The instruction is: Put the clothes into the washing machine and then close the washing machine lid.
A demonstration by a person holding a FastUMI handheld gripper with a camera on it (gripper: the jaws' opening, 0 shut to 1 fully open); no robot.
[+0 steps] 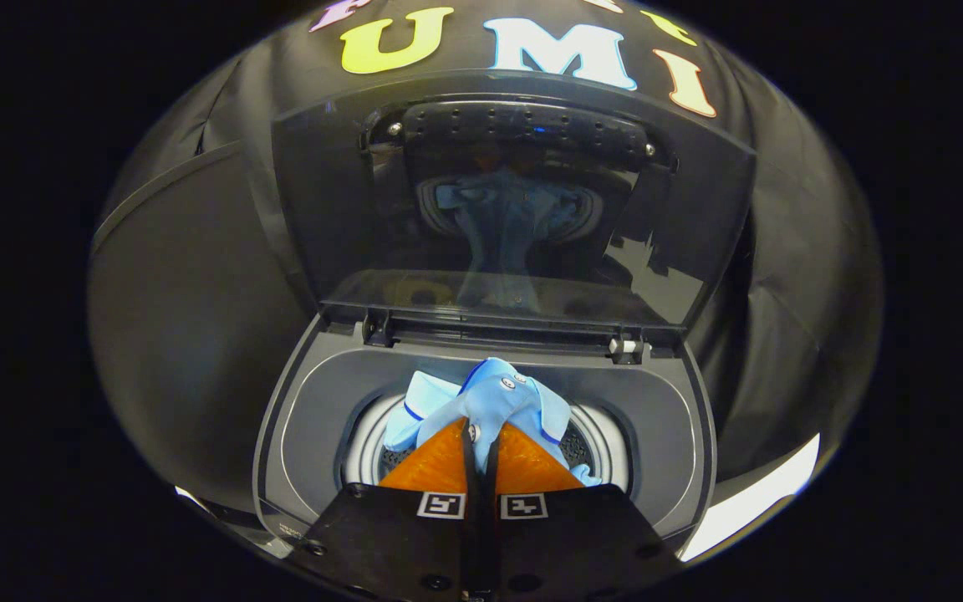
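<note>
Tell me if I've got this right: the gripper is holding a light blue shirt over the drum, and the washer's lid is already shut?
Not quite. The gripper does pinch the light blue shirt above the drum, but the gripper view shows the lid standing open, raised upright behind the opening.

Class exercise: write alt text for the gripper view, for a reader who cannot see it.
The gripper is shut on a light blue garment above the washing machine's round drum opening. Behind it, the dark glass lid stands raised and reflects the garment.

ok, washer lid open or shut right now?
Open. The lid stands raised behind the drum opening, reflecting the light blue garment that the tool is shut on above the drum.
</note>
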